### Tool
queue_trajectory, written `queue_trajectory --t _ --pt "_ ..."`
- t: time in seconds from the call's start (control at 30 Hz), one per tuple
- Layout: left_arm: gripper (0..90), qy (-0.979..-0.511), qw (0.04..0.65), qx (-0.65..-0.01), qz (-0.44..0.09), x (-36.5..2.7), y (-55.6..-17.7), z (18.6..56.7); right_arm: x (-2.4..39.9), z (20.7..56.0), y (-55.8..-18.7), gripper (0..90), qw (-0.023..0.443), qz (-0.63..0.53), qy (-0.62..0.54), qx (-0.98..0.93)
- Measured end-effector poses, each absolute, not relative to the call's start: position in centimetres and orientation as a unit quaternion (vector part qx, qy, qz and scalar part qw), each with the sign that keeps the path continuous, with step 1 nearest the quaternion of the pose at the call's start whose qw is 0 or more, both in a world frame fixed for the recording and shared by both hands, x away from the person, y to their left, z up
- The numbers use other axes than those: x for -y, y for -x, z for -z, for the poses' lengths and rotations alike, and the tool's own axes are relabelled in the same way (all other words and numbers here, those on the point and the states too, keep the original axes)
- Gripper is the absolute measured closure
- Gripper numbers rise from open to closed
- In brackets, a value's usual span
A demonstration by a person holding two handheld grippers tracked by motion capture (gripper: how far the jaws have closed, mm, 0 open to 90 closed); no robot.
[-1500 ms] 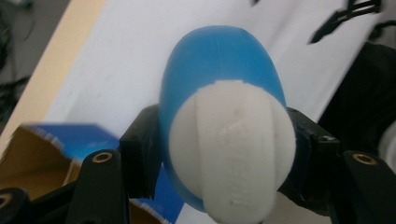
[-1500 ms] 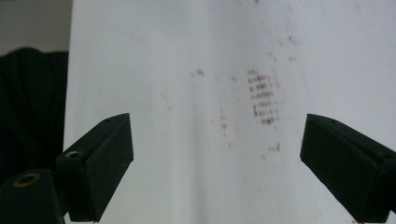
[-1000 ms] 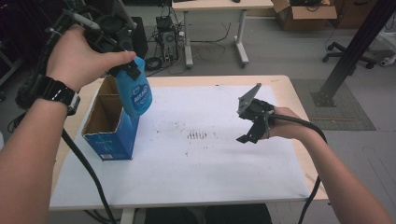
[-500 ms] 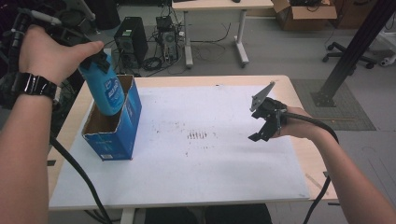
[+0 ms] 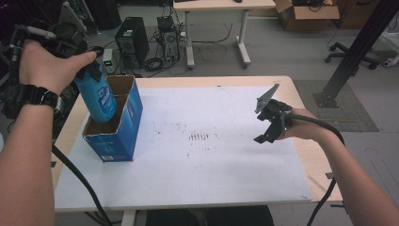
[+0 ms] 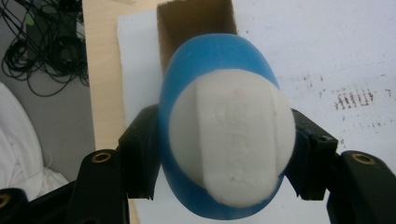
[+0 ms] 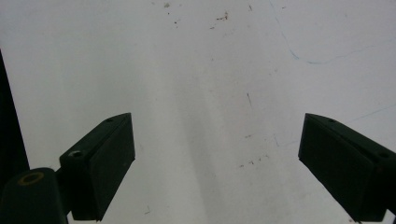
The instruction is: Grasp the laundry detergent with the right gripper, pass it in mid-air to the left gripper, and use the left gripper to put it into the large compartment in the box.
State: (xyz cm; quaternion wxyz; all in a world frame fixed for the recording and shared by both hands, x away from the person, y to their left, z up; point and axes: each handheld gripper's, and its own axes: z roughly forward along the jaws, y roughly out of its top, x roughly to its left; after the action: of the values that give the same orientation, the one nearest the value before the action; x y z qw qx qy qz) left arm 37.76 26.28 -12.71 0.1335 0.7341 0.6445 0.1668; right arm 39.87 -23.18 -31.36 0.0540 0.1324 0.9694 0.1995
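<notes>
The blue bottle (image 5: 99, 96) hangs pinched between the left gripper's (image 6: 227, 154) jaws, its lower end dipping into the open blue box (image 5: 123, 123) right beneath that gripper. Well away to the side, the right gripper (image 7: 217, 163) hovers over the white sheet (image 5: 211, 160), jaws spread, holding nothing.

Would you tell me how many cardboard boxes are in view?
2: a blue box at the table's left, open-topped, the blue bottle entering it; a brown box on the floor behind. Others may be hidden.
</notes>
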Motion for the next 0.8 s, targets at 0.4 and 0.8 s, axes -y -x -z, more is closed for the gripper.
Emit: queue_trajectory --t 0.4,0.8 --pt "38.1 -0.736 0.125 -0.649 -0.147 -26.8 -38.6 17.4 23.0 31.6 -39.8 10.5 0.054 -0.197 -0.131 -0.97" --pt "38.0 -0.738 0.112 -0.652 -0.133 -26.9 -39.4 21.8 23.2 32.0 -39.7 10.5 0.052 -0.193 -0.134 -0.971"
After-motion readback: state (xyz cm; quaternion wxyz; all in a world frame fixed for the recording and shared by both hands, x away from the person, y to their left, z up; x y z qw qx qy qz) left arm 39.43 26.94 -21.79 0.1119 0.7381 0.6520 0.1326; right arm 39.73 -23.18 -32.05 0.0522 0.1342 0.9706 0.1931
